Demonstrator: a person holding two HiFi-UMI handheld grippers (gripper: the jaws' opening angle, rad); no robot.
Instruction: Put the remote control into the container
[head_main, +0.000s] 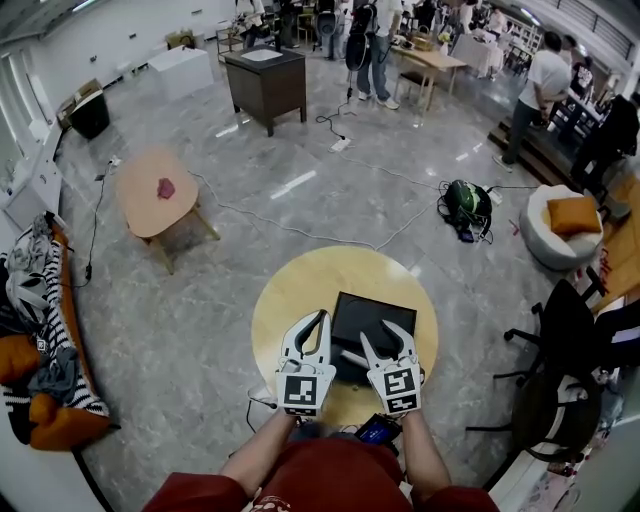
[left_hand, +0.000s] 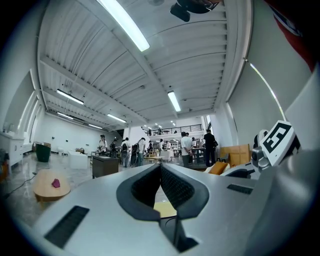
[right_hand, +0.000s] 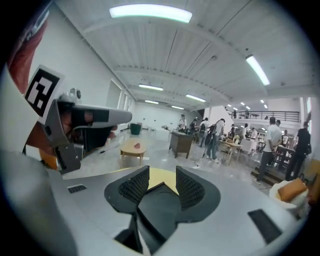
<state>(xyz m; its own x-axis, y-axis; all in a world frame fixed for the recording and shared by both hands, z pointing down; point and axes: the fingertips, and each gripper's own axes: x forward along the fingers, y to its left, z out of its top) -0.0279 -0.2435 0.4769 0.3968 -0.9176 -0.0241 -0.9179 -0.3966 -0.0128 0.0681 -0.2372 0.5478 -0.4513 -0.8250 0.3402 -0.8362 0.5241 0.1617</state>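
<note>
A black square container (head_main: 375, 312) sits in the middle of a round yellow table (head_main: 290, 290). Both grippers hover over the table's near edge, side by side. My left gripper (head_main: 321, 320) (left_hand: 160, 167) is shut with its pads pressed together and nothing between them, just left of the container. My right gripper (head_main: 383, 336) (right_hand: 163, 179) is open over the container's near edge (right_hand: 159, 197). A thin pale bar (head_main: 350, 358) lies between the grippers at that edge. I cannot tell whether it is the remote control.
A dark object with a blue sheen (head_main: 377, 430) sits below the right gripper by my lap. A low wooden table (head_main: 152, 192) with a pink thing stands far left and a dark cabinet (head_main: 266, 84) beyond. Cables cross the floor, a black office chair (head_main: 560, 340) stands at the right, and several people are at the back.
</note>
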